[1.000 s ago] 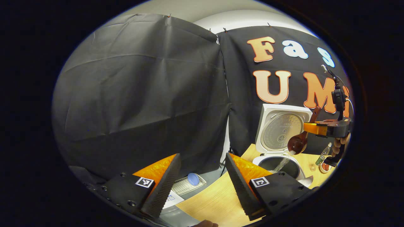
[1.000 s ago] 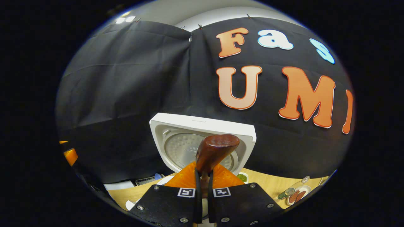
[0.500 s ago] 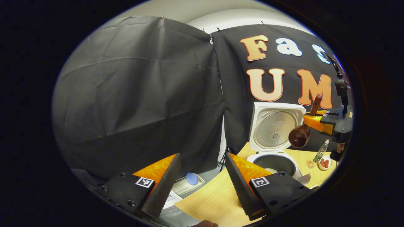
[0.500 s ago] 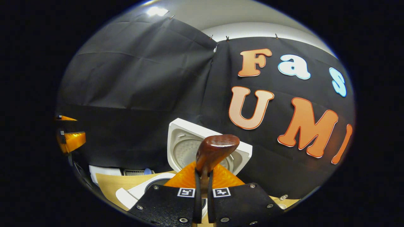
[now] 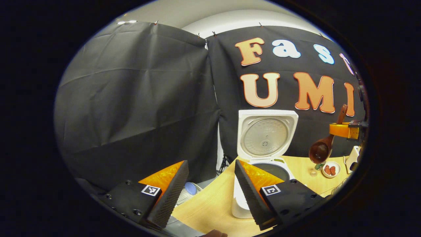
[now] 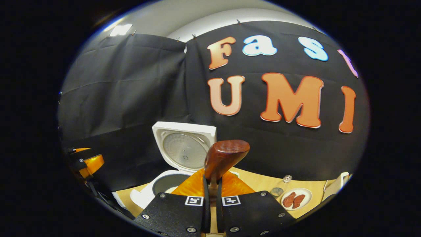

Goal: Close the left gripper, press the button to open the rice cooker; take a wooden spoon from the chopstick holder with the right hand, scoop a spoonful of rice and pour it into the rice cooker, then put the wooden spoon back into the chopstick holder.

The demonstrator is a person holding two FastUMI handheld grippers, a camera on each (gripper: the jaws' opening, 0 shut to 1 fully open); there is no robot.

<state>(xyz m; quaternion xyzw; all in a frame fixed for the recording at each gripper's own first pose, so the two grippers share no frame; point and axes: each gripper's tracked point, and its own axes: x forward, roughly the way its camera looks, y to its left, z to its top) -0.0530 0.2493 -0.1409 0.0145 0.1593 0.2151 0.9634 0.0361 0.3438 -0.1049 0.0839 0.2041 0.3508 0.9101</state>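
Right now the wooden table [image 5: 210, 207] carries everything, with the white rice cooker [image 5: 263, 154] standing toward its back edge against the black cloth wall [image 5: 138, 98], lid [image 5: 265, 135] swung fully up and the dark inner pot [image 5: 272, 168] exposed below it. Over in the right gripper view the same cooker [image 6: 177, 164] sits left of centre, a little rice visible in the pot. The left gripper [image 5: 210, 192] hangs above the table's near edge with its jaws spread wide apart, nothing between them. The right gripper [image 6: 210, 197] is clenched tight on the wooden spoon [image 6: 223, 158], both fingers pinching the handle, the handle end jutting up toward the camera. From the left gripper view that right gripper [image 5: 345, 130] hovers in the air to the right of the cooker, the spoon [image 5: 324, 146] hanging with its bowl down and tilted; whether any rice is left in it I can't tell. Toward the table's right side sits a small white dish [image 6: 296, 199] with red pieces on it, and just beside it a small bottle [image 6: 286, 180] and a tiny glass [image 6: 277, 191].
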